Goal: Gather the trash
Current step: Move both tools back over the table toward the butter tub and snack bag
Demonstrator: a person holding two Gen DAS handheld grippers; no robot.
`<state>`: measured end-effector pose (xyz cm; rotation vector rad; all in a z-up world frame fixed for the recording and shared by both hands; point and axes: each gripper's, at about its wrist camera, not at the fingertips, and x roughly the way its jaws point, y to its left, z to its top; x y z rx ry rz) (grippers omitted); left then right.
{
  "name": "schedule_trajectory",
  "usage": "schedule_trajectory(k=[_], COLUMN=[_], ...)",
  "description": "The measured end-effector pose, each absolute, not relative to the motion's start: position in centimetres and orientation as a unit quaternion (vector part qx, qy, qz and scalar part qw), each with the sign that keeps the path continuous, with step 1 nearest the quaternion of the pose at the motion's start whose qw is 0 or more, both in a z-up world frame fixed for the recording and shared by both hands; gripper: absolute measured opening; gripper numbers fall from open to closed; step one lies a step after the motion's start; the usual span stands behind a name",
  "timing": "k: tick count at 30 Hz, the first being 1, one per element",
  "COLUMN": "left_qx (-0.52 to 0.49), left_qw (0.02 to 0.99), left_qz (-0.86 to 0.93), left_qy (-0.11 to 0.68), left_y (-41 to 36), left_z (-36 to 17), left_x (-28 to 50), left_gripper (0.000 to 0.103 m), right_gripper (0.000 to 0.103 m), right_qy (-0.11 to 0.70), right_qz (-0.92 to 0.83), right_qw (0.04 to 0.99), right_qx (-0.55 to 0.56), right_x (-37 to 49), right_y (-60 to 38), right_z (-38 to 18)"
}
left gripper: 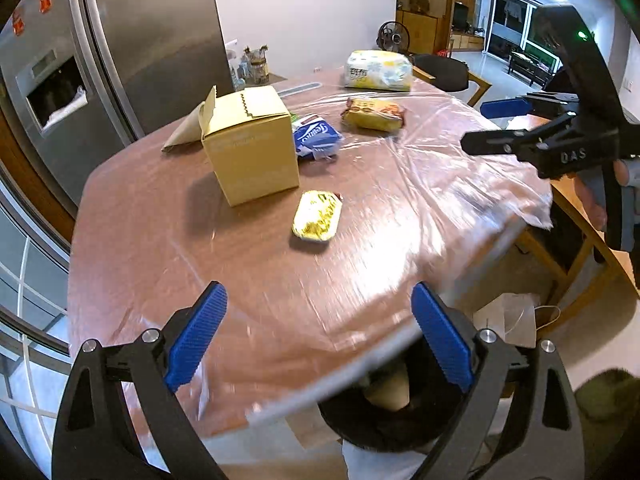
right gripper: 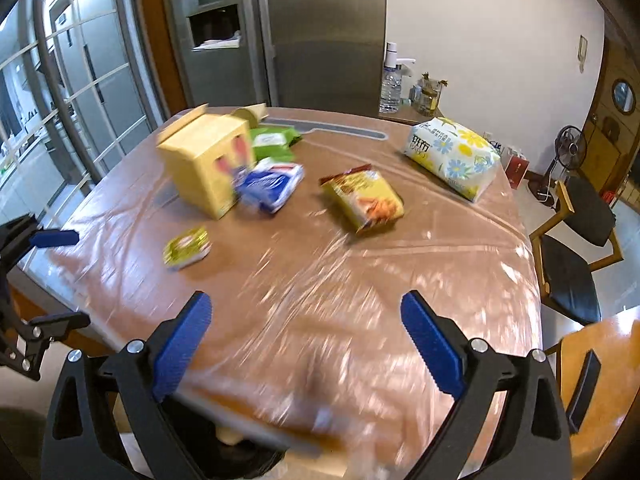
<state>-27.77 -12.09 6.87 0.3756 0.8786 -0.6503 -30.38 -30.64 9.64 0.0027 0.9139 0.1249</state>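
Clearly, both the left tongs (left gripper: pixel 316 332) and right tongs (right gripper: pixel 306 344) hang spread and empty above the tabletop (left gripper: pixel 160 240). Nearest, the small yellow wrapper (left gripper: pixel 317 216) looks light and crinkly; pinch across its narrow sides.

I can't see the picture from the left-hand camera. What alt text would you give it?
An open left gripper with blue pads hovers at the near edge of a plastic-covered brown table holding a small yellow wrapper, a cardboard box, a blue packet, a yellow snack bag and a tissue pack. The right gripper enters from the right; a steel fridge stands behind.
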Motion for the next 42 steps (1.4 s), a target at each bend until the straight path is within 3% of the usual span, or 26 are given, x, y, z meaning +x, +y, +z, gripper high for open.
schedule_trajectory(k=[20,42], left_qx=[0.142,0.173], left_qw=[0.810,0.799], left_qz=[-0.315,-0.319], left_qy=[0.473,0.479], left_y=[-15.3,-16.7], left_z=[3.5,2.0], left_x=[-19.2,-18.4], left_gripper=[0.095,0.094], right_gripper=[0.094,0.093], right_qy=[0.500,0.506], right_qz=[0.095,0.129], right_qw=[0.861,0.852], right_qx=[0.001,-0.031], right_x=[-17.9,-15.7], right_y=[-34.3,-33.6], right_z=[5.1,3.6])
